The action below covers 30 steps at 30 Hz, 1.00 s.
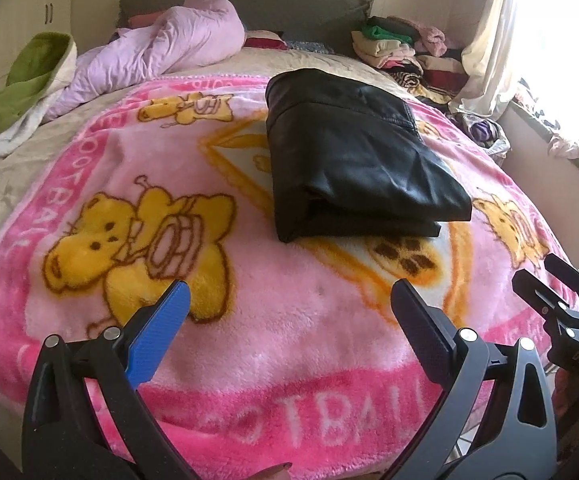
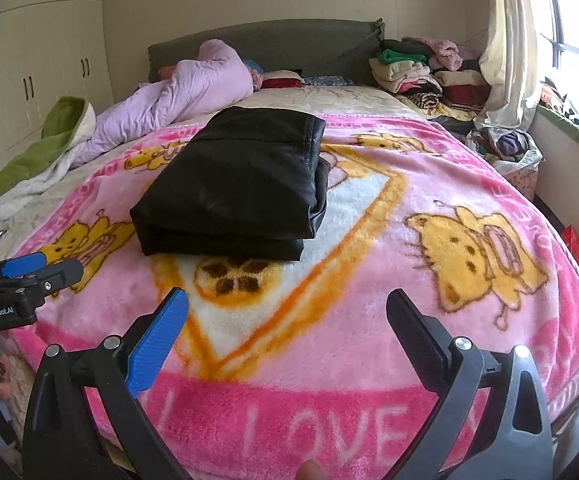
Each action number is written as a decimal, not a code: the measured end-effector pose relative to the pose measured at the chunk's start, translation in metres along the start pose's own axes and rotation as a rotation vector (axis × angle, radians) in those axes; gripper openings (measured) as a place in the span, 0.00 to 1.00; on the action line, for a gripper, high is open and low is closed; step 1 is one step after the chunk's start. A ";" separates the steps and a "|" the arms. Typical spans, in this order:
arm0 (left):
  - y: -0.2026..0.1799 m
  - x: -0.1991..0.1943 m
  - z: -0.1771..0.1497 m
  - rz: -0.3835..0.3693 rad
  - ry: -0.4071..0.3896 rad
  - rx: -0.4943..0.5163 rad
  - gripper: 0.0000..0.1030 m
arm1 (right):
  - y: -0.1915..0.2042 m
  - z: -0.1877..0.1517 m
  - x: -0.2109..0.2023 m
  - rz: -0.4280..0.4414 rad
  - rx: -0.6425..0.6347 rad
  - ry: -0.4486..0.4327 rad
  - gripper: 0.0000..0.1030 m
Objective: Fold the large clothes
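I hold my left gripper and right gripper side by side, low over the pink blanket, both with fingers spread wide and gripping nothing. Ahead of both, well clear of the fingertips, lies the black jacket, apparently leather, already folded into a flat stack, so I judge folding finished.

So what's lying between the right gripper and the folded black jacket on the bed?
Only the pink blanket, with no other object there. In the right wrist view, the right gripper is open and short of the black jacket.
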State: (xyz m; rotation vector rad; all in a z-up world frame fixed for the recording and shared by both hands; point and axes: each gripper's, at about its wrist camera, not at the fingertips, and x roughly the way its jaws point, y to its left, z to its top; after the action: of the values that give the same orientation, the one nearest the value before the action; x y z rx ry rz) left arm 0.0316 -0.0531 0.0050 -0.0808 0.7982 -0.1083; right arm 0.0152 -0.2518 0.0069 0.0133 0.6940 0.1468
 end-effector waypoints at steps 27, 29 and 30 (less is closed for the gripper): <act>-0.001 -0.007 0.003 0.023 -0.012 0.016 0.91 | 0.003 0.002 -0.007 0.009 -0.008 -0.007 0.96; -0.002 -0.007 0.003 0.022 -0.012 0.016 0.91 | 0.004 0.002 -0.008 0.010 -0.010 -0.005 0.96; -0.002 -0.007 0.002 0.025 -0.010 0.017 0.91 | 0.004 0.002 -0.007 0.013 -0.011 -0.003 0.96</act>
State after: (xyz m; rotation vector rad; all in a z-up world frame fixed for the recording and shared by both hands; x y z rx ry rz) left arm 0.0286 -0.0539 0.0116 -0.0557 0.7875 -0.0910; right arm 0.0103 -0.2486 0.0133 0.0070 0.6905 0.1628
